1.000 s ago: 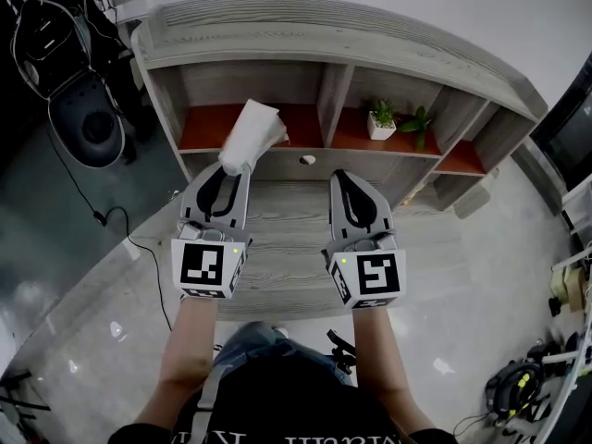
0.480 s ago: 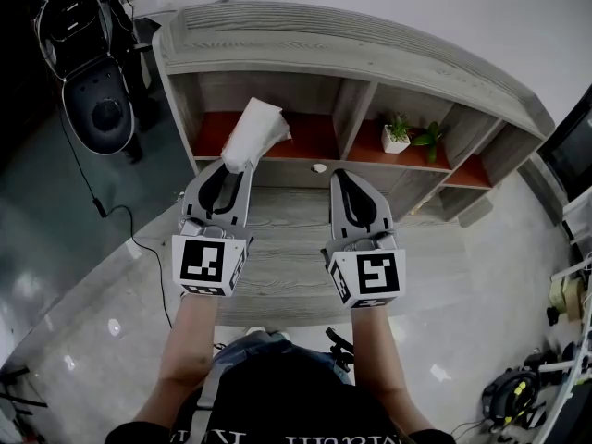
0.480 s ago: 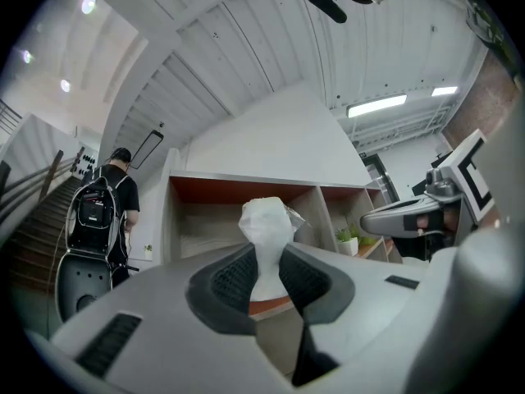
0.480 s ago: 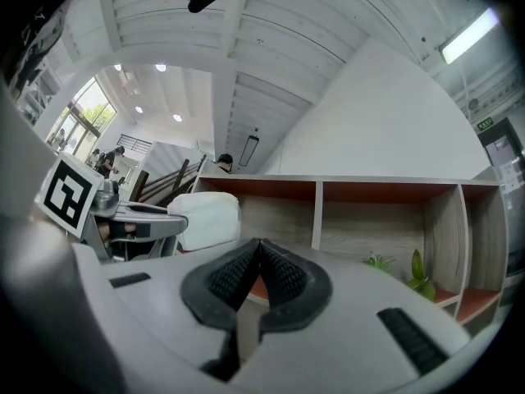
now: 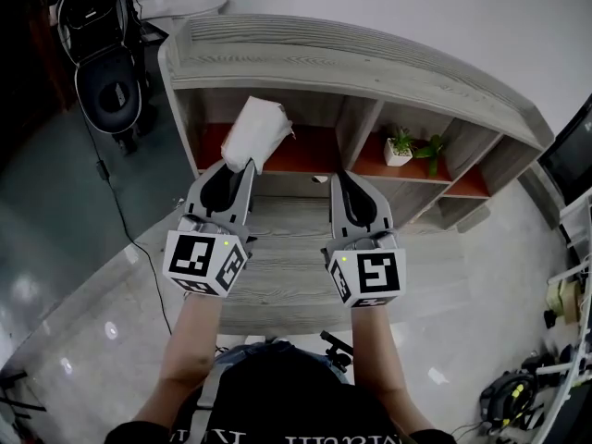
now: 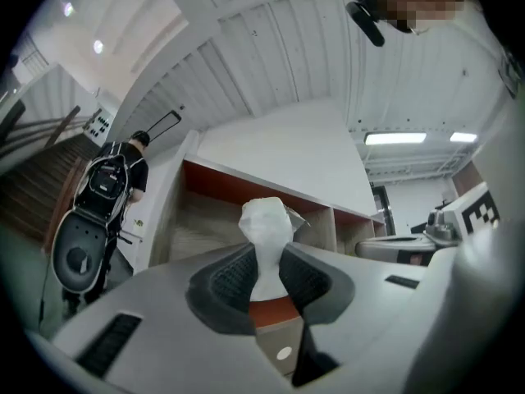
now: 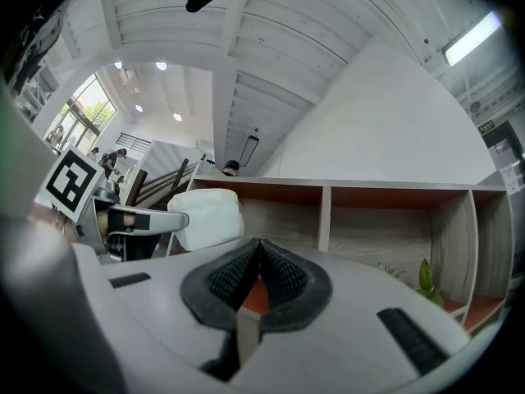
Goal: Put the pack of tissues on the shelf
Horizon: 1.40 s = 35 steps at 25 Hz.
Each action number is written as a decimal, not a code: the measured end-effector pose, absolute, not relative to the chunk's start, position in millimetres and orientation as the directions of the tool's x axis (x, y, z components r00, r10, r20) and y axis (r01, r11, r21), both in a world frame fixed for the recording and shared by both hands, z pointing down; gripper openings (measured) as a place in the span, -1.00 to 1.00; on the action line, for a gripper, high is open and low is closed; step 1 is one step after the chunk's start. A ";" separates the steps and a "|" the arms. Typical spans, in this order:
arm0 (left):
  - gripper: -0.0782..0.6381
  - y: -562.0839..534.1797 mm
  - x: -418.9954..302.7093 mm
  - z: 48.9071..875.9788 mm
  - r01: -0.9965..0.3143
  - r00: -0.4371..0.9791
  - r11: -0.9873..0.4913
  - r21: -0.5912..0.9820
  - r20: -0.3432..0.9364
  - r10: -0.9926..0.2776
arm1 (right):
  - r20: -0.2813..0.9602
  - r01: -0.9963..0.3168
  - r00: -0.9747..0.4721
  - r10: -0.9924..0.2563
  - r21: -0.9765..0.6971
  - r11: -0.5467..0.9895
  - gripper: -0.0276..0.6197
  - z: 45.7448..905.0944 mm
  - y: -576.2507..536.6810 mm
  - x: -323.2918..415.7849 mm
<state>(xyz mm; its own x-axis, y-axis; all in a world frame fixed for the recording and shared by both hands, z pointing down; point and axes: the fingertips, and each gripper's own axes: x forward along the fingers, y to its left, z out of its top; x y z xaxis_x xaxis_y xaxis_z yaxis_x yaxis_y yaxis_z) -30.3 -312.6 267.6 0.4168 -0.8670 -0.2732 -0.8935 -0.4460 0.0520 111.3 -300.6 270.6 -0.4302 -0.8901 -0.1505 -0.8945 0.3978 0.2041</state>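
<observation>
A white pack of tissues (image 5: 255, 134) sticks up and forward out of my left gripper (image 5: 246, 166), whose jaws are shut on its lower end. In the left gripper view the pack of tissues (image 6: 267, 245) rises between the black pads, in front of the shelf's left compartment (image 6: 205, 220). The pack hangs in the air before the grey wooden shelf (image 5: 370, 63), level with its orange-floored left compartment (image 5: 310, 151). My right gripper (image 5: 340, 178) is beside it, shut and empty. From the right gripper view (image 7: 259, 263) the pack of tissues (image 7: 209, 217) shows at left.
A small potted plant (image 5: 400, 146) stands in the middle compartment, with green leaves (image 5: 431, 151) beside it. A lower wooden ledge (image 5: 287, 248) lies under both grippers. A black scooter (image 5: 102, 72) and a cable (image 5: 120, 211) are on the floor at left. Cables and gear (image 5: 527, 387) lie at bottom right.
Both grippers and the pack have come closer to the shelf, which now sits lower and larger in the head view. The left gripper's hold on the pack is unchanged.
</observation>
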 end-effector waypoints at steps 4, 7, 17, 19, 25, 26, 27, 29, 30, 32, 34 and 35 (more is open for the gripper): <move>-0.54 -313.8 -28.7 266.9 -0.835 0.436 -0.503 0.223 -0.289 -0.852 | -0.142 -0.891 -0.438 -0.888 0.202 0.407 -0.86 273.7 -301.9 108.3; -0.54 -314.9 -28.4 268.2 -0.789 0.441 -0.519 0.328 -0.287 -0.851 | -0.142 -0.890 -0.443 -0.885 0.189 0.415 -0.86 275.3 -301.3 107.8; -0.54 -331.0 -35.1 290.7 -0.559 0.456 -0.506 0.657 -0.265 -0.849 | -0.144 -0.905 -0.416 -0.898 0.163 0.393 -0.86 273.4 -297.1 114.8; -0.54 -332.9 -34.2 296.5 -0.509 0.463 -0.492 0.706 -0.257 -0.848 | -0.143 -0.910 -0.407 -0.902 0.155 0.386 -0.86 273.9 -295.6 118.2; -0.54 -338.4 -31.7 312.2 -0.369 0.463 -0.420 0.829 -0.228 -0.857 | -0.122 -0.920 -0.387 -0.914 0.120 0.374 -0.86 288.4 -291.6 120.8; -0.54 -339.1 -32.6 315.4 -0.344 0.458 -0.399 0.850 -0.219 -0.861 | -0.120 -0.920 -0.387 -0.914 0.119 0.374 -0.86 289.9 -290.6 119.7; -0.54 -340.1 -33.8 318.9 -0.320 0.452 -0.376 0.870 -0.209 -0.867 | -0.118 -0.920 -0.387 -0.914 0.120 0.374 -0.86 290.6 -289.9 118.5; -0.54 -343.4 -35.7 325.2 -0.263 0.439 -0.337 0.904 -0.199 -0.876 | -0.118 -0.919 -0.388 -0.914 0.127 0.374 -0.86 290.6 -289.0 116.0; -0.54 -345.2 -36.1 327.8 -0.230 0.434 -0.324 0.918 -0.201 -0.878 | -0.118 -0.918 -0.389 -0.914 0.132 0.374 -0.86 290.4 -288.6 114.9; -0.54 -348.6 -36.3 333.6 -0.172 0.421 -0.290 0.942 -0.196 -0.885 | -0.120 -0.918 -0.389 -0.913 0.138 0.373 -0.86 290.0 -287.9 114.1; -0.54 -353.1 -36.8 340.8 -0.142 0.405 -0.252 0.957 -0.176 -0.897 | -0.121 -0.919 -0.387 -0.914 0.138 0.370 -0.86 290.2 -288.3 114.8; -0.54 -355.9 -37.4 344.9 -0.136 0.397 -0.233 0.963 -0.163 -0.903 | -0.121 -0.919 -0.385 -0.915 0.137 0.369 -0.86 290.6 -288.8 115.2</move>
